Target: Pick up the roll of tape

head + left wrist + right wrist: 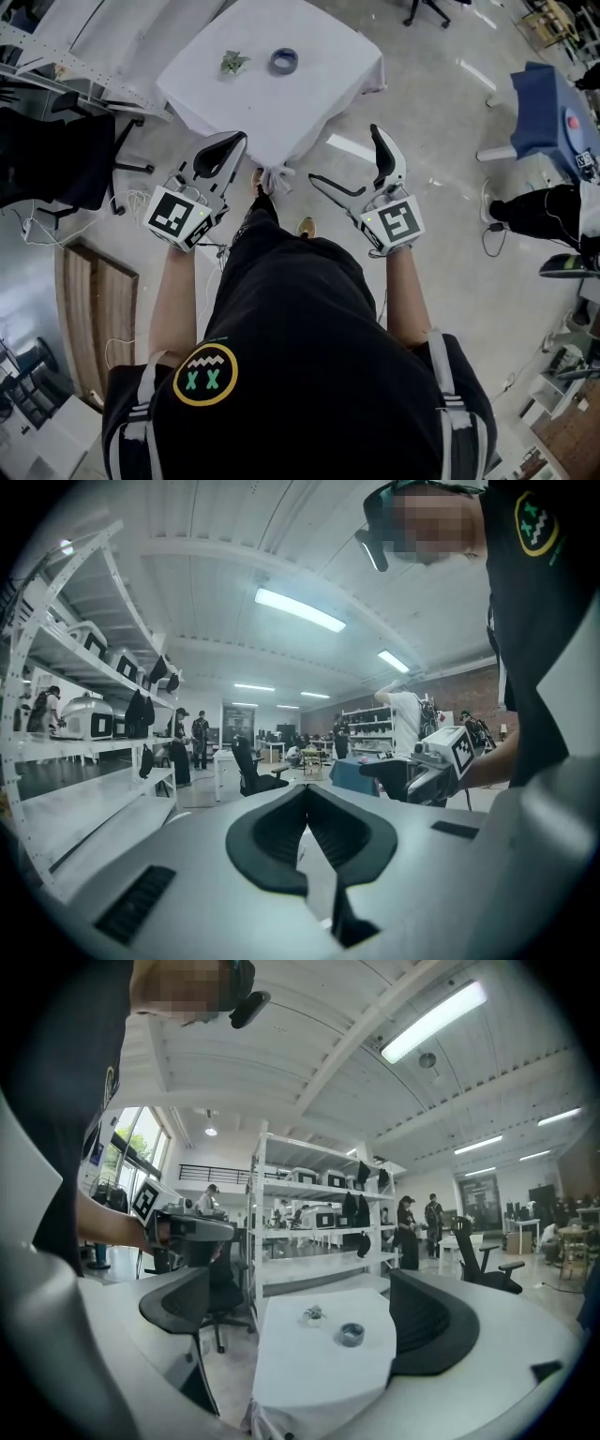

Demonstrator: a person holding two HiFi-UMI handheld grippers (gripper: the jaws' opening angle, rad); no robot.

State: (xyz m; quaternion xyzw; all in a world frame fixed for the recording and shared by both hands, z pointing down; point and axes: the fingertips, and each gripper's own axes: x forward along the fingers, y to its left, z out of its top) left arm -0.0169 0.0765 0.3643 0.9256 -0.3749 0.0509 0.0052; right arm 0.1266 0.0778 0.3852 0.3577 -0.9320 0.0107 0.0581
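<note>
The roll of tape (284, 61) is lying flat on the far part of the white table (323, 89), well ahead of both grippers. We are aiming the right gripper (345, 156), jaws spread wide, straight at it. The left gripper (234, 145) is pointing elsewhere, its jaws pressed together and empty.

A: Site type?

B: Open-plan lab or workshop hall. Evidence: tall white shelving racks (319, 1185) carrying boxed equipment (89, 716). Long strip lights (300, 609) on a high white ceiling. Bare polished concrete floor (441, 141).

A: Further support?

B: Brick wall (469, 688) at the far side. Rolling office chairs (253, 772). Loose cables (37, 220) on the floor. Several people (406, 1232) standing among the racks and desks. One cloth-covered tabletop (319, 84) stands alone on open floor.
</note>
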